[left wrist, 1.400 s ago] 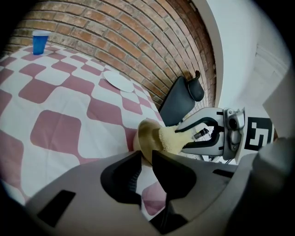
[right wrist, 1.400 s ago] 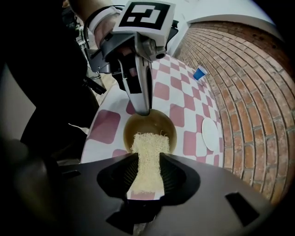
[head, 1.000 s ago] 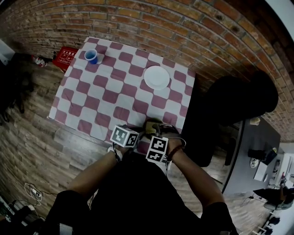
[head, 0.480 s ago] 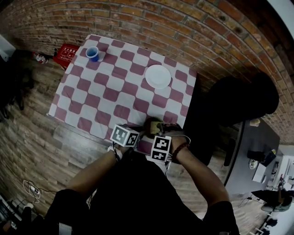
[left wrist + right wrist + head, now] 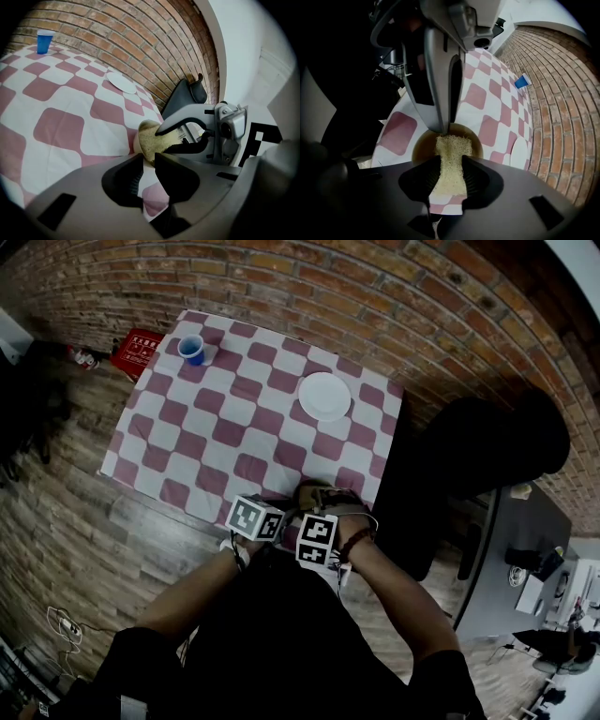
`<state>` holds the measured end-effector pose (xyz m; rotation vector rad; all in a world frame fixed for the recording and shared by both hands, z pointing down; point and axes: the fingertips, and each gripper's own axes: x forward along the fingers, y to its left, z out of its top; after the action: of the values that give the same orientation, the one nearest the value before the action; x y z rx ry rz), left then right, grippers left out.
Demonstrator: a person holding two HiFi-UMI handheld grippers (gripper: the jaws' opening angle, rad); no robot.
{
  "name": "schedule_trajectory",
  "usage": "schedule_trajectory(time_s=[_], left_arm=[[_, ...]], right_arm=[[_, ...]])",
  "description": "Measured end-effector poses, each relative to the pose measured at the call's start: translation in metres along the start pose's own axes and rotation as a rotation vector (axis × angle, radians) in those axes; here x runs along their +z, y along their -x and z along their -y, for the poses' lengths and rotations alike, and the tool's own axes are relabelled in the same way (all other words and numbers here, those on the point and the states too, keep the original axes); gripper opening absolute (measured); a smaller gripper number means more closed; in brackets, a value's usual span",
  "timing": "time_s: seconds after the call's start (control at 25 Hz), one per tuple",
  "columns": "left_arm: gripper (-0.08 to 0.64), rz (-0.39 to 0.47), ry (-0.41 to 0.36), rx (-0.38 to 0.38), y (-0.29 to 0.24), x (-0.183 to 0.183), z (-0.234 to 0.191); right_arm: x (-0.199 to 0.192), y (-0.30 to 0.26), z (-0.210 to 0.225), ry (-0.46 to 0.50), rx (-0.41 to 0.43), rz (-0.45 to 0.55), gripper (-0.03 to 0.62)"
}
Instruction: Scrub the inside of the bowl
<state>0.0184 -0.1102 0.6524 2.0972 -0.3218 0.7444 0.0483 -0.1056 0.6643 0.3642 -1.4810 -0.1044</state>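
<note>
**Brown bowl (image 5: 421,146) with sponge (image 5: 451,149), near edge of table (image 5: 234,413)**

The bowl sits on the red-and-white checked table, at the edge nearest the person. The left gripper (image 5: 149,161) has its jaws narrow, pinched on the bowl's rim. The right gripper (image 5: 451,165) points steeply down and clamps the yellow sponge, whose end presses into the bowl. On the far side are a blue cup (image 5: 191,350) and a white plate (image 5: 324,396), well apart.
</note>
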Motion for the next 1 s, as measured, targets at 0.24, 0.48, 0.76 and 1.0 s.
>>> schedule_trajectory(time_s=[0.24,0.48,0.76,1.0], left_arm=[[0.075,0.016,0.011,-0.004,0.006,-0.001,0.0],[0.075,0.052,0.02,-0.024,0.029,-0.005,0.005],[0.075,0.123,0.051,0.002,0.059,0.0,-0.003],[0.075,0.147,0.055,0.017,0.07,0.002,-0.004]], right_arm=[[-0.017,0.006,0.015,-0.047,-0.016,-0.005,0.155],[-0.034,0.022,0.011,-0.19,0.001,0.049,0.155],[-0.03,0.041,-0.014,-0.216,0.019,0.106,0.155],[0.001,0.041,-0.02,-0.196,0.01,0.166,0.155]])
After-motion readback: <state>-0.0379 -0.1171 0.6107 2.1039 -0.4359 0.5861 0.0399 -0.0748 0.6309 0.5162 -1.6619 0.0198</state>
